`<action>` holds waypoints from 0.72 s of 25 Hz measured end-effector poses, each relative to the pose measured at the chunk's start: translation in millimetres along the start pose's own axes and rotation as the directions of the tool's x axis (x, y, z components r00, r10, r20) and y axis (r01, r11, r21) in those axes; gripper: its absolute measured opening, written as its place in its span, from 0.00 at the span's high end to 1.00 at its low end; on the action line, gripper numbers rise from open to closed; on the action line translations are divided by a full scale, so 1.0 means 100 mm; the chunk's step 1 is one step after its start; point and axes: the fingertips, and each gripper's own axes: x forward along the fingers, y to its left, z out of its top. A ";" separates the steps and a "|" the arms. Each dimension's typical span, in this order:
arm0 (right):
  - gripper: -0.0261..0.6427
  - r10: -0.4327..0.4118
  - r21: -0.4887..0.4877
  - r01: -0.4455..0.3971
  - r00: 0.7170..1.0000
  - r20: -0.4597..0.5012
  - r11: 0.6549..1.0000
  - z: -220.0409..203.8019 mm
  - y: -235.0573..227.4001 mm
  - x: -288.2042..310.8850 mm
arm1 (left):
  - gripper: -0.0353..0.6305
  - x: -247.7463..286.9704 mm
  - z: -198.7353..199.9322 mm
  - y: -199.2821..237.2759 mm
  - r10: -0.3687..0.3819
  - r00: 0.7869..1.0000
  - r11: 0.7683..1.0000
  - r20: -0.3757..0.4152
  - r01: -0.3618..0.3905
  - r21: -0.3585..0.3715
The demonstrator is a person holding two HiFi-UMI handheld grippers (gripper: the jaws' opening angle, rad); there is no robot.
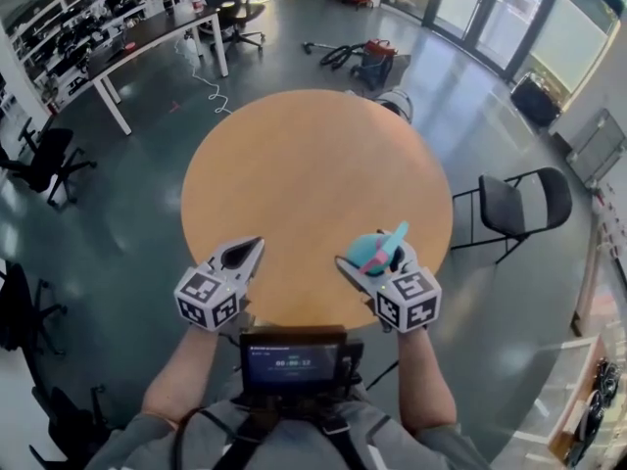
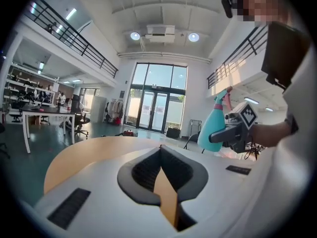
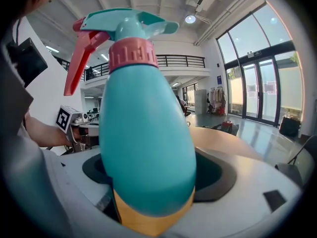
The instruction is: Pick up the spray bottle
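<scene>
Wide grey floor (image 1: 147,223) all round, and in the middle of it sits the round wooden bench (image 1: 313,164), its top bare from the far edge to the near one. Plenty of open room to the left of the bench. On the right a black folding chair (image 1: 514,204) stands just off the right edge. A long table (image 1: 147,37) runs along the far left, well apart from the bench, with an office chair (image 1: 44,160) on the floor at the left.

Down at the near edge, both tools are up. The left hand-held gripper (image 1: 253,246) hangs over the near-left edge, jaws pressed together with nothing between them. The right hand-held gripper (image 1: 364,262) is over the near-right edge, pinching the teal spray bottle (image 1: 375,251) round its belly. The bottle is upright and off the bench top, with its pink collar and red trigger (image 3: 79,58) at the top. There is clear space between the two grippers.
</scene>
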 end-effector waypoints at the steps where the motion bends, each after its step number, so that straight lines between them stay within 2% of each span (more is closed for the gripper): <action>1: 0.29 -0.006 -0.002 0.006 1.000 0.003 1.000 0.04 -0.01 -0.02 | 0.94 -0.02 0.04 -0.01 -0.013 1.000 1.000 0.007 0.013 -0.006; 6: 0.29 -0.017 0.012 0.016 0.999 0.027 1.000 0.19 0.01 -0.12 | 0.94 -0.10 0.24 -0.15 -0.086 0.996 0.996 0.009 0.085 0.028; 10: 0.29 -0.026 0.005 0.026 0.999 0.035 1.000 0.31 0.02 -0.15 | 0.94 -0.11 0.42 -0.11 -0.074 0.997 0.997 0.013 0.074 0.019; 14: 0.29 -0.024 0.014 0.023 0.998 0.061 1.000 0.45 0.06 -0.17 | 0.94 -0.11 0.50 0.01 -0.017 0.999 0.999 0.032 0.015 0.051; 18: 0.29 -0.040 -0.004 0.040 0.997 0.070 0.999 0.50 0.06 -0.21 | 0.94 -0.08 0.50 -0.06 -0.057 0.998 0.998 0.031 0.056 0.036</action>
